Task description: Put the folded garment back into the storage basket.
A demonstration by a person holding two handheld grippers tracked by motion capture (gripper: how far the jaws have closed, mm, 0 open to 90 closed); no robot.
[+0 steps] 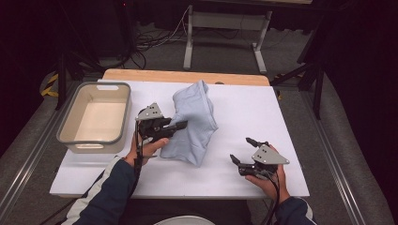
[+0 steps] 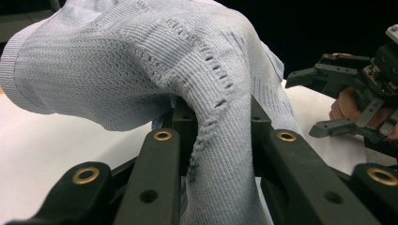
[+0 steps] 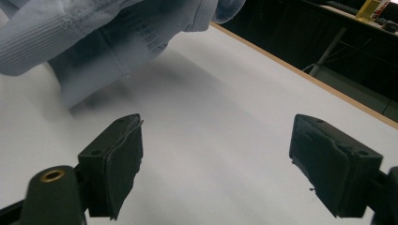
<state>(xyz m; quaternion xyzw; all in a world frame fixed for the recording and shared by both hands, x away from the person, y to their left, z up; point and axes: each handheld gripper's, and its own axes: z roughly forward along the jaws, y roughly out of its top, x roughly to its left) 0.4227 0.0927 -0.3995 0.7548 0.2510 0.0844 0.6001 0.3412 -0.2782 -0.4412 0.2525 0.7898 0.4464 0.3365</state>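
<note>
- Pale blue ribbed knit, a garment [image 1: 193, 123], lay bunched on the white table [image 1: 244, 112], just ahead of the left gripper [image 1: 180, 125] and well apart from the right gripper [image 1: 240, 151].
- From the high view, the left gripper's jaws reached into the cloth's near-left edge; a grey bin [image 1: 95, 117] stood on that gripper's far side from the garment.
- From the left gripper view, a fold of the garment [image 2: 141, 70] ran down between the jaws, pinched tight and lifted; the right gripper [image 2: 324, 101] showed beyond, jaws spread.
- From the right gripper view, the jaws stood wide apart over bare table [image 3: 225, 108], holding nothing, with the garment [image 3: 94, 33] ahead and to the left.
</note>
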